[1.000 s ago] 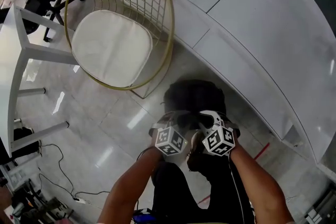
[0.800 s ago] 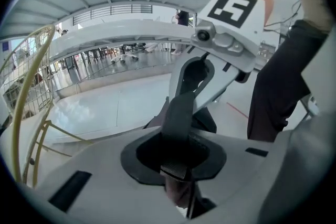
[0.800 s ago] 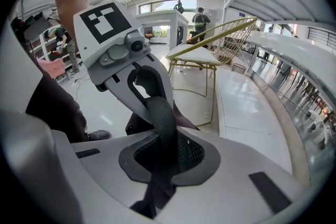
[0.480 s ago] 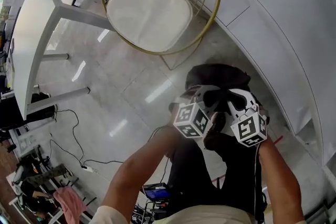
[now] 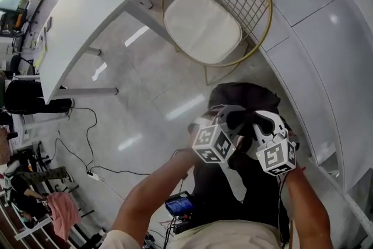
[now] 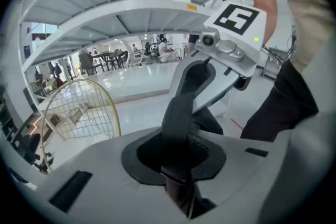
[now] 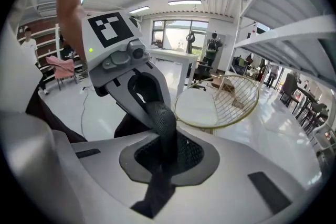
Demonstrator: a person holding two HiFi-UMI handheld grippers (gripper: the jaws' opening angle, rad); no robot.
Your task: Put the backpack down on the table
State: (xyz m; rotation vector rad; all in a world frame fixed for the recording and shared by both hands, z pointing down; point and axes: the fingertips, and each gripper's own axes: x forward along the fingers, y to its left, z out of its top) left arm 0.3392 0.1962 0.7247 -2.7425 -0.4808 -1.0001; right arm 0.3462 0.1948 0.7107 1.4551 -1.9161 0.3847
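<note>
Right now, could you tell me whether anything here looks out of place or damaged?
Nothing stands out. The backpack is held by its straps beside the table: one in the left gripper, one in the right gripper, whose jaws have just been closing on it. The chair stands upright; nothing is spilled.

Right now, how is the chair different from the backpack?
The chair is gold wire with a white cushion; the backpack is black. The chair stands alone on the floor; the backpack is held by its strap in the left gripper and the right gripper, whose jaws have just been closing on it. The chair looks bigger than the backpack. Both are beside the curved table.
</note>
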